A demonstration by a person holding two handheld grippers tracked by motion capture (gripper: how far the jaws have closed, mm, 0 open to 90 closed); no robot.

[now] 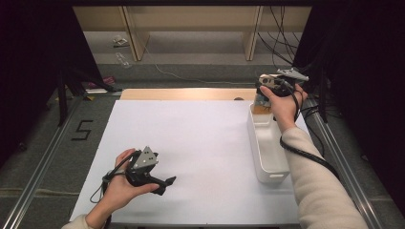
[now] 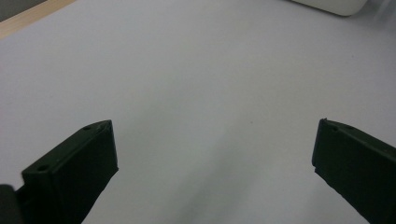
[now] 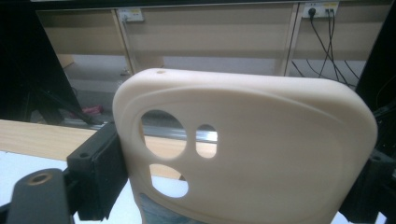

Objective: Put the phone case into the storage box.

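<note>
Holding my left tongs [image 1: 165, 183] low over the near left of the white surface [image 1: 191, 143], I keep them wide apart with nothing between them. Far to the right, my right tongs [image 1: 261, 98] are clamped on the two sides of a cream phone case [image 3: 252, 149]. The case stands up tall, its camera holes toward the top, right over the far end of the long white bin [image 1: 267, 148]. The bin runs from near to far just below the case, so I think the case only needs to go down. My right hand [image 1: 282, 107] is the close one.
</note>
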